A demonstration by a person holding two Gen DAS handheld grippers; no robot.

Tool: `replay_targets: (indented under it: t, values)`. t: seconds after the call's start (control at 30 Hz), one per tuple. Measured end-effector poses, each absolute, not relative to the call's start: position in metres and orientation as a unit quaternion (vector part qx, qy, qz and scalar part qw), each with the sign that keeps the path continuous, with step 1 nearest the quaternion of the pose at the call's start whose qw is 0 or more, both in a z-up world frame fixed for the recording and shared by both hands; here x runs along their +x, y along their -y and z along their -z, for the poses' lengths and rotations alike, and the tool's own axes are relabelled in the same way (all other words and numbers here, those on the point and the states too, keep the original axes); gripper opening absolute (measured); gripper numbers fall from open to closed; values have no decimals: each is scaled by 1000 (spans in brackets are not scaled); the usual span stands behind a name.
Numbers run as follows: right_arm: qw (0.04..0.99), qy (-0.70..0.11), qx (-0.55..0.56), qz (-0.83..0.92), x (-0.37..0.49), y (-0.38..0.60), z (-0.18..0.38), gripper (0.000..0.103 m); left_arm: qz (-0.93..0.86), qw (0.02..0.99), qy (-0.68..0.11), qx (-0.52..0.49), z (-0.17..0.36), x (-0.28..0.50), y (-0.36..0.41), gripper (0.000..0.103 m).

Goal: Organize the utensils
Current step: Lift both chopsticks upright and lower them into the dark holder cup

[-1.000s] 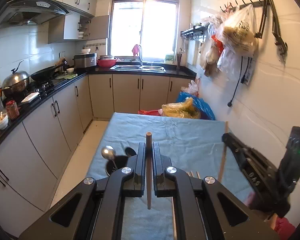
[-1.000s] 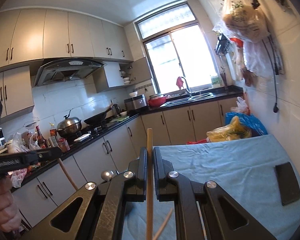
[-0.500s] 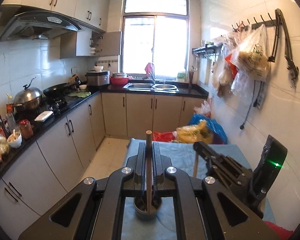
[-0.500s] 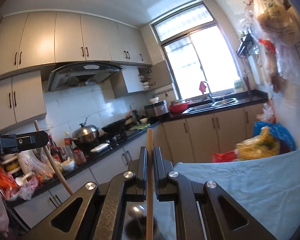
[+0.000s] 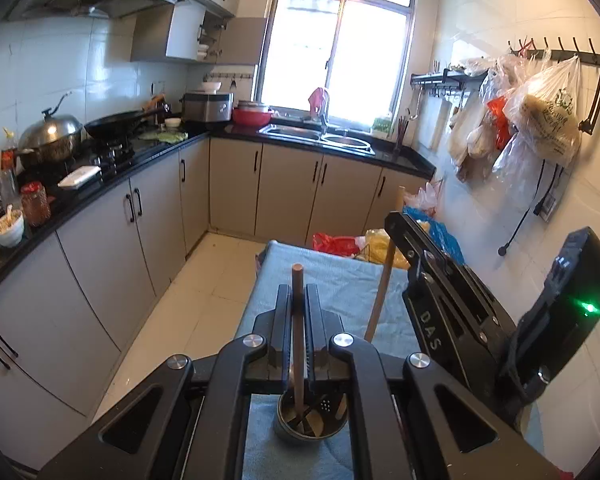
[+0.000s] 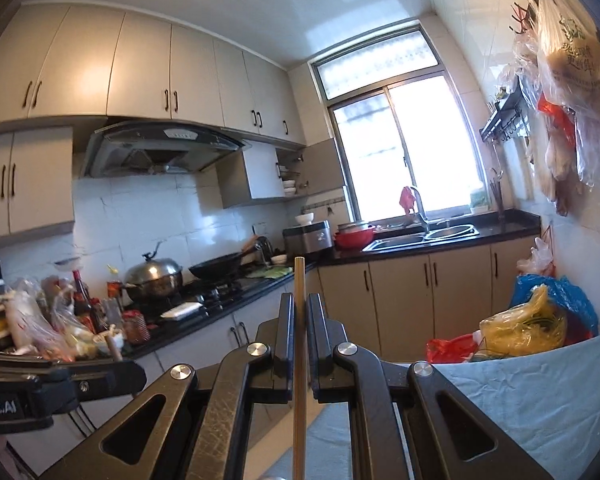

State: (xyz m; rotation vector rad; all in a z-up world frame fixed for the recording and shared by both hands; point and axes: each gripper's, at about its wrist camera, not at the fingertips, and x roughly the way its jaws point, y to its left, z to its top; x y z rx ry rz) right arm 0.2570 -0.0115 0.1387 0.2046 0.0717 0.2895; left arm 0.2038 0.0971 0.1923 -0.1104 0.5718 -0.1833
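My left gripper point(image 5: 298, 300) is shut on a brown wooden chopstick point(image 5: 297, 332), held upright, its lower end inside a dark metal utensil cup point(image 5: 311, 420) that stands on the blue cloth of the table point(image 5: 340, 280). Metal utensils lie in the cup. My right gripper point(image 6: 300, 308) is shut on a lighter wooden chopstick point(image 6: 299, 360), also upright. In the left wrist view the right gripper point(image 5: 440, 292) is to the right of the cup with its chopstick point(image 5: 384, 276) above the cloth. In the right wrist view the left gripper point(image 6: 52, 384) is at the lower left.
The table stands against the tiled right wall point(image 5: 520, 216), where filled plastic bags point(image 5: 540, 116) hang on hooks. Bags point(image 5: 376, 240) lie on the floor beyond the table's far end. A cluttered black counter point(image 5: 100, 176) with stove and pots runs along the left.
Both grippers have risen and tilted up, so the views show more kitchen. The left chopstick's lower end is still in the cup, which now sits lower in view. The right gripper stays beside it.
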Motion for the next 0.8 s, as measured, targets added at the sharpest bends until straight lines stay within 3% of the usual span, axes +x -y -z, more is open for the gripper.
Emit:
replay_targets:
  t: [0.8]
  values:
    - [964, -154, 102, -190, 221, 32, -81, 7, 97, 939, -327, -47, -131, 207, -105, 6]
